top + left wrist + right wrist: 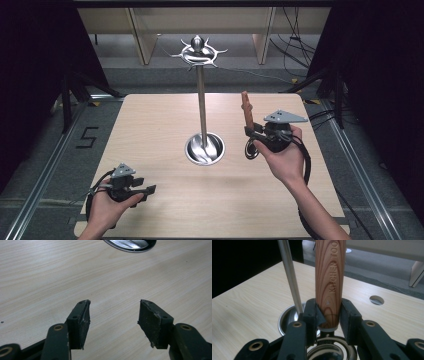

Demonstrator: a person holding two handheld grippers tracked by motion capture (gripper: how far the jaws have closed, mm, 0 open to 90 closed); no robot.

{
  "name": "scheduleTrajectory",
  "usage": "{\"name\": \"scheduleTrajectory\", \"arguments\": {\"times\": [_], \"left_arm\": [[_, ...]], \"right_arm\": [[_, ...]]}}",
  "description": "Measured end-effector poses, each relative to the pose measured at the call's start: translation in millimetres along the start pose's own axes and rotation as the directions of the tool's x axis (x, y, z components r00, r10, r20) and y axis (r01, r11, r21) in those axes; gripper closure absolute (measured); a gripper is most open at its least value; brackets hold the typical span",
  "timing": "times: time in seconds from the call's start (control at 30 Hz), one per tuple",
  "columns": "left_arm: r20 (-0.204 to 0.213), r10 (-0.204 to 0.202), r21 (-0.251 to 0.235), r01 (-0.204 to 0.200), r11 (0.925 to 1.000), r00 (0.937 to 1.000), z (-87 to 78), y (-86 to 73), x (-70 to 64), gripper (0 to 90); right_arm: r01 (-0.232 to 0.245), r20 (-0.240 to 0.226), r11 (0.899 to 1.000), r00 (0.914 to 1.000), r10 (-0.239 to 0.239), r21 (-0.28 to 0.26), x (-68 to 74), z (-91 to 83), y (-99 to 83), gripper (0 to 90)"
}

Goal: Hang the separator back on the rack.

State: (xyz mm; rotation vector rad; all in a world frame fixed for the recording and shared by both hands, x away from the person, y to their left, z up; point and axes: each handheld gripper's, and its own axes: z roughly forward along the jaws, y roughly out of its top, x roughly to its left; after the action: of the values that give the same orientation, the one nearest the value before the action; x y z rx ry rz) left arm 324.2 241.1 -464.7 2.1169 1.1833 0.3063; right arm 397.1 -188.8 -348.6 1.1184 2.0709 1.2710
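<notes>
High view: right tool (251,131) clamped a wooden-handled utensil (246,109) upright beside the rack (201,100); left tool (145,190), jaws apart, idled over the worktop (150,130). Hanging it on a top hook likely came next.

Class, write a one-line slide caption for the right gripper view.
Right gripper clamps a wooden handle upright beside the steel stand.

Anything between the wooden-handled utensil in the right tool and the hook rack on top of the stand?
Nothing visible. The right tool holds the utensil upright, right of the pole; the space up to the hook rack looks open.
</notes>
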Motion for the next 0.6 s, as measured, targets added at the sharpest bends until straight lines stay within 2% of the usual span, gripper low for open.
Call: {"name": "scheduleTrajectory", "arguments": {"times": [0.07, 0.13, 0.17, 0.23, 0.27, 0.37, 0.43, 0.47, 0.5, 0.53, 0.6], "left_arm": [[0.002, -0.001, 0.001, 0.001, 1.0, 1.0, -0.3, 0.1, 0.1, 41.7], [0.004, 0.001, 0.004, -0.001, 1.0, 1.0, -0.4, 0.3, 0.2, 41.7], [0.003, 0.0, 0.003, 0.0, 1.0, 1.0, -0.4, 0.3, 0.1, 41.7], [-0.007, 0.001, -0.003, -0.001, 1.0, 1.0, -0.4, 0.1, -0.1, 41.4], [-0.009, -0.021, -0.025, 0.021, 0.9995, 0.9997, 0.5, -0.2, -1.6, 41.2], [-0.007, -0.027, -0.028, 0.026, 0.9993, 0.9996, 0.7, -0.4, -1.4, 41.2], [-0.007, -0.025, -0.027, 0.024, 0.9993, 0.9997, 0.5, -0.4, -1.4, 41.1], [0.0, -0.023, -0.019, 0.023, 0.9995, 0.9997, 0.0, -0.1, -1.1, 41.1], [-0.005, -0.023, -0.024, 0.023, 0.9994, 0.9997, 0.2, -0.2, -1.3, 41.1], [-0.006, -0.023, -0.026, 0.023, 0.9994, 0.9997, 0.3, -0.2, -1.4, 41.1], [-0.005, -0.025, -0.021, 0.025, 0.9995, 0.9997, 0.1, -0.1, -1.2, 41.0]], "right_arm": [[-0.025, -0.001, 1.0, 0.9997, 0.025, 0.01, 1.7, -1.5, 2.3, 69.9], [-0.009, 0.01, 1.0, 0.9999, 0.009, -0.015, 1.9, -0.4, 3.7, 69.9], [-0.017, 0.006, 1.0, 0.9998, 0.017, -0.003, 3.1, -1.5, 5.4, 69.9], [-0.013, 0.007, 1.0, 0.9999, 0.013, -0.025, 4.1, -0.5, 7.1, 69.9], [-0.011, 0.008, 1.0, 0.9999, 0.012, -0.018, 4.4, -1.2, 8.1, 69.9], [-0.017, 0.006, 1.0, 0.9998, 0.017, -0.018, 6.2, -1.6, 11.9, 69.9], [-0.002, -0.005, 0.999, 1.0, 0.002, -0.039, 6.2, 0.2, 13.4, 69.9], [0.003, 0.008, 0.999, 1.0, -0.003, -0.037, 6.9, -0.1, 14.5, 69.9], [0.014, -0.002, 0.999, 0.9999, -0.014, -0.036, 6.8, -0.1, 15.7, 69.9], [-0.005, -0.003, 0.999, 1.0, 0.005, -0.043, 8.8, 0.1, 15.9, 69.9], [0.033, -0.008, 0.998, 0.9994, -0.034, -0.047, 7.6, 0.7, 18.5, 69.9]]}}
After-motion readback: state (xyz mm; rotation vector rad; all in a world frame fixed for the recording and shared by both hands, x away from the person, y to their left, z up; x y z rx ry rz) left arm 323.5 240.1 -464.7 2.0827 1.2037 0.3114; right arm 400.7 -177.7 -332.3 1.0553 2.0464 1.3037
